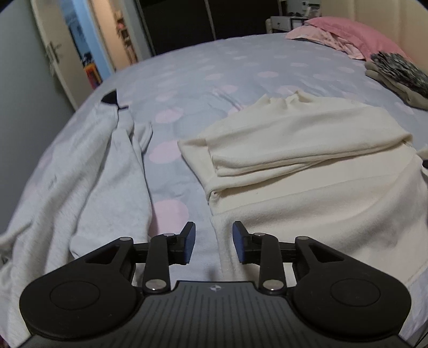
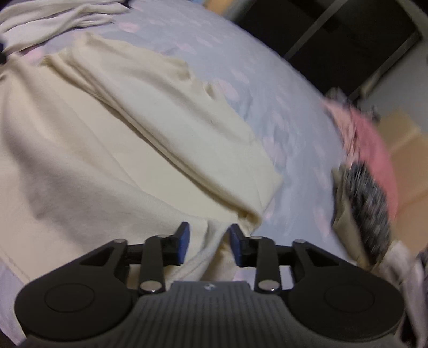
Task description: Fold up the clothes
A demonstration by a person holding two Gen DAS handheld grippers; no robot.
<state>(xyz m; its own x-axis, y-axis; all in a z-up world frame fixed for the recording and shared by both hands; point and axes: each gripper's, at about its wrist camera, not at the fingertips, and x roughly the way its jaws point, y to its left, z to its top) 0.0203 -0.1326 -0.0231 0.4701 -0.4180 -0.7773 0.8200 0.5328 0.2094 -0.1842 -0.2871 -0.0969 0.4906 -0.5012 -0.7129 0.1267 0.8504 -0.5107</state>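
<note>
A cream sweater (image 1: 307,166) lies spread on the bed, its sleeves folded across the body. It also fills the left of the right wrist view (image 2: 112,139). My left gripper (image 1: 213,242) is open and empty, hovering over the sweater's lower left hem edge. My right gripper (image 2: 208,245) is open and empty, just above the sweater's lower right edge near a folded sleeve corner. A light grey garment (image 1: 88,171) lies crumpled to the left of the sweater; it shows at the top left of the right wrist view (image 2: 53,18).
The bed sheet (image 1: 214,80) is pale blue with pink dots. A pink pillow (image 1: 355,34) lies at the head. Folded clothes with a dark patterned top piece (image 1: 398,72) sit at the right; they show blurred in the right wrist view (image 2: 366,208). A door (image 1: 53,53) stands left.
</note>
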